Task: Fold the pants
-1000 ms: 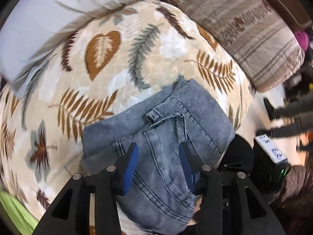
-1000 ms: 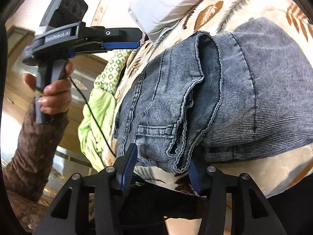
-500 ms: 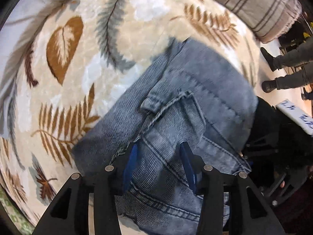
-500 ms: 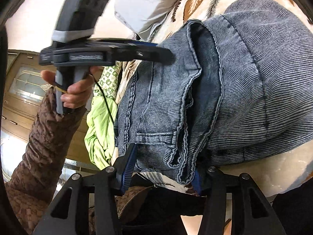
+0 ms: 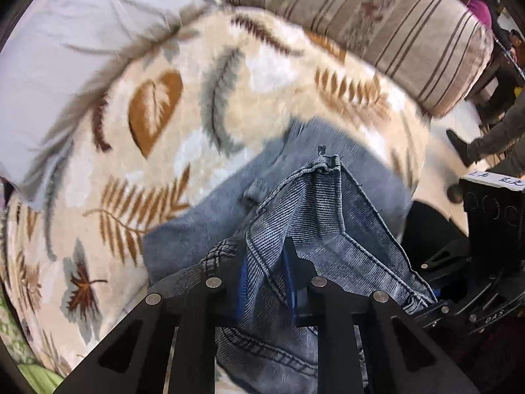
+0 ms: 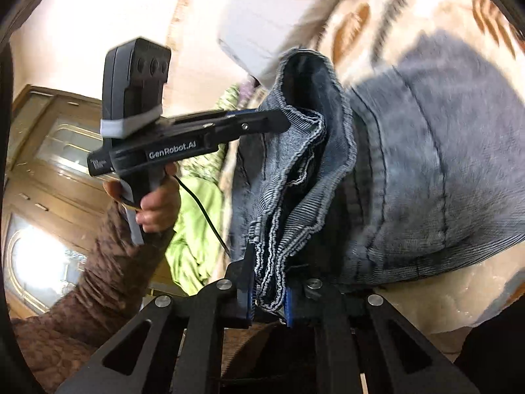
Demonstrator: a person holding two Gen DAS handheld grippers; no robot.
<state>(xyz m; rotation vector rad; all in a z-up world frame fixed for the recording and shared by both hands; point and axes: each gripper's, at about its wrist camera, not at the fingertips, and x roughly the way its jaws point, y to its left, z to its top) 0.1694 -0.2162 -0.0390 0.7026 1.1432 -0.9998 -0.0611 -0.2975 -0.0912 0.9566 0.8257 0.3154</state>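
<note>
Grey-blue denim pants (image 5: 315, 216) lie partly folded on a cream blanket with a leaf print (image 5: 157, 151). My left gripper (image 5: 264, 282) is shut on a fold of the denim and lifts its edge above the rest. My right gripper (image 6: 267, 290) is shut on the stitched hem edges of the pants (image 6: 426, 177), which hang bunched from it. In the right wrist view the left gripper's fingers (image 6: 259, 121) bite into the raised denim edge, with the person's hand (image 6: 154, 203) on the handle.
A pale grey pillow (image 5: 85, 32) lies at the back left and a striped brown cushion (image 5: 377, 19) at the back right. A lime-green cloth (image 6: 193, 223) lies beside the bed. A black box (image 5: 492, 216) and a person's legs (image 5: 482, 138) are at the right.
Both grippers have closed on the pants, which were between open jaws before. The gripped denim edges are now raised off the blanket.
</note>
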